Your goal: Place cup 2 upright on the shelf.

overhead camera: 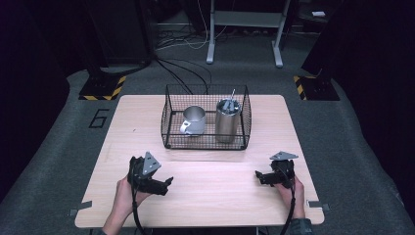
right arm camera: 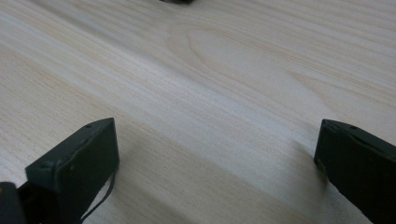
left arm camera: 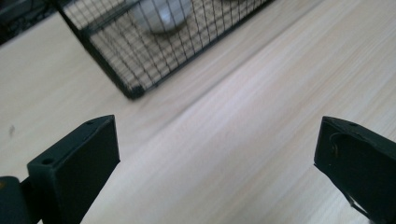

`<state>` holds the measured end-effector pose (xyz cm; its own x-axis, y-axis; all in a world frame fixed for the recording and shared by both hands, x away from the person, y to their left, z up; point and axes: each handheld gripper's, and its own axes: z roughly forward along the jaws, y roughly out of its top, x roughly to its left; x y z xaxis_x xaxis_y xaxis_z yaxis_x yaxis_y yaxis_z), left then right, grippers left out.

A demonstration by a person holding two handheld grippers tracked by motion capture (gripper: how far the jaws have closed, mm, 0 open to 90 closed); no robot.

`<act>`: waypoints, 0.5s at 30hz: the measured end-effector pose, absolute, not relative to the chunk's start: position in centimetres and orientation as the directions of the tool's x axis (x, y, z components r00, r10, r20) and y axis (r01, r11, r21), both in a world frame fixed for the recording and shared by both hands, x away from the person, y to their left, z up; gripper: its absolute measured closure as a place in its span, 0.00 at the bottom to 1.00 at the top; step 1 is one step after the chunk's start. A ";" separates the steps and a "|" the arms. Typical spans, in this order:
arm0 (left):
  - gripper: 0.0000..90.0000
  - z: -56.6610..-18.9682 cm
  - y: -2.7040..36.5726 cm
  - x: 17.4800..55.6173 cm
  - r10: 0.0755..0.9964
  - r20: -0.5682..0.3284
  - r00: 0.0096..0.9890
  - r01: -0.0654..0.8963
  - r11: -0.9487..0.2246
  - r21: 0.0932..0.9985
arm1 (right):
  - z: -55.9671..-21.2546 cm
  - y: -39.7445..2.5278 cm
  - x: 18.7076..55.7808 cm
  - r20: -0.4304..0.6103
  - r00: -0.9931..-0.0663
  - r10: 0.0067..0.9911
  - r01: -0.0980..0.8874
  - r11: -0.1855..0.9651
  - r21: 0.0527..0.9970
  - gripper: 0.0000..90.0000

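A black wire basket (overhead camera: 169,132) stands at the back middle of the wooden table (overhead camera: 122,127). Inside it are a steel mug (overhead camera: 194,120) on the left and a tall steel tumbler (overhead camera: 227,120) with a straw on the right. My left gripper (overhead camera: 167,185) rests low over the table's front left, open, with bare wood between its jaws. My right gripper (overhead camera: 258,177) sits at the front right, also open and empty. In the left gripper view the basket's corner (left arm camera: 133,88) and the blurred mug (left arm camera: 163,14) lie ahead of the left gripper (left arm camera: 217,158). Bare wood lies under the right gripper (right arm camera: 217,158).
The table's front edge (overhead camera: 195,223) runs just behind the hands. Beyond the table lie grey floor, cables (overhead camera: 186,68), a white frame's legs (overhead camera: 244,34) and yellow-black striped stand bases (overhead camera: 103,88).
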<state>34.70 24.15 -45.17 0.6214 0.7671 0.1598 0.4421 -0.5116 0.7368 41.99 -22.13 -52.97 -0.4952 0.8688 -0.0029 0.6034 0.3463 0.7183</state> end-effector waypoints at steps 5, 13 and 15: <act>0.00 -49.0 26.3 34.4 0.814 0.102 0.571 0.533 -0.463 0.709 | -53.0 -22.1 42.0 -0.003 -0.495 0.869 0.604 0.346 0.718 0.00; 0.00 -53.0 28.7 35.3 0.865 0.037 0.501 0.594 -0.375 0.712 | -53.0 -22.1 42.0 -0.001 -0.494 0.870 0.600 0.342 0.724 0.00; 0.00 -53.1 29.0 35.4 0.870 0.007 0.493 0.602 -0.348 0.719 | -53.0 -22.1 42.0 -0.002 -0.496 0.869 0.604 0.346 0.717 0.00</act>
